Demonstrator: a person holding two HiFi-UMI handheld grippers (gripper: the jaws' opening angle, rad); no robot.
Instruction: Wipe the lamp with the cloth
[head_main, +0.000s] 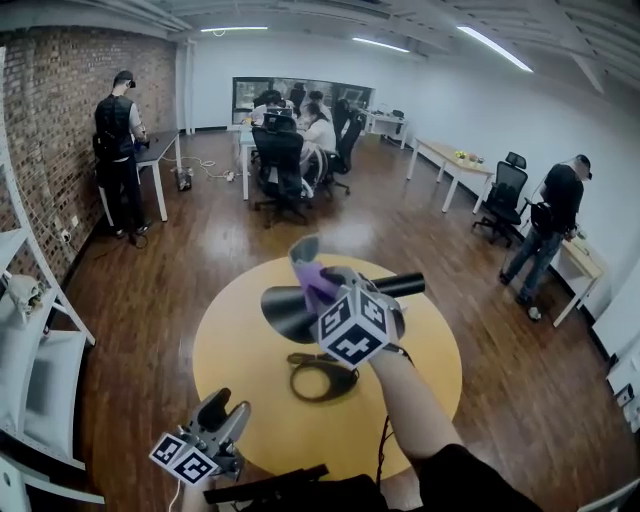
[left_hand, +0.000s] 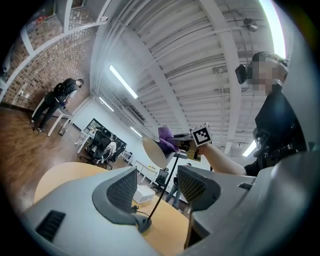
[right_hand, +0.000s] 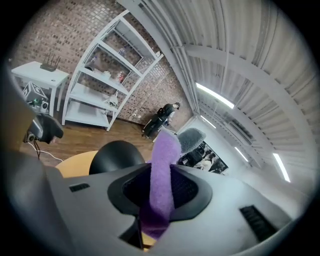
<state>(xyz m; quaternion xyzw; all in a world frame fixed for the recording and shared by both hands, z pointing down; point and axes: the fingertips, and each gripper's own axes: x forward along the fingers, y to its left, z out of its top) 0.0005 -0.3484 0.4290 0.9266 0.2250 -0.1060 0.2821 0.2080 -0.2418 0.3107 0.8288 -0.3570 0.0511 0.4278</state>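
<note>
Cloth clamped in the right gripper sits at the black shade of the lamp, while the left gripper hangs open and empty, apart from the lamp's base.

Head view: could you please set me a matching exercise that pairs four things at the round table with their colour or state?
Things:
1. cloth
2. lamp
3. table
4. left gripper

Descriptions:
A. jaws apart, gripping nothing
B. black
C. purple, clamped in the right gripper
D. yellow top

Pairs: 1-C; 2-B; 3-D; 4-A
</note>
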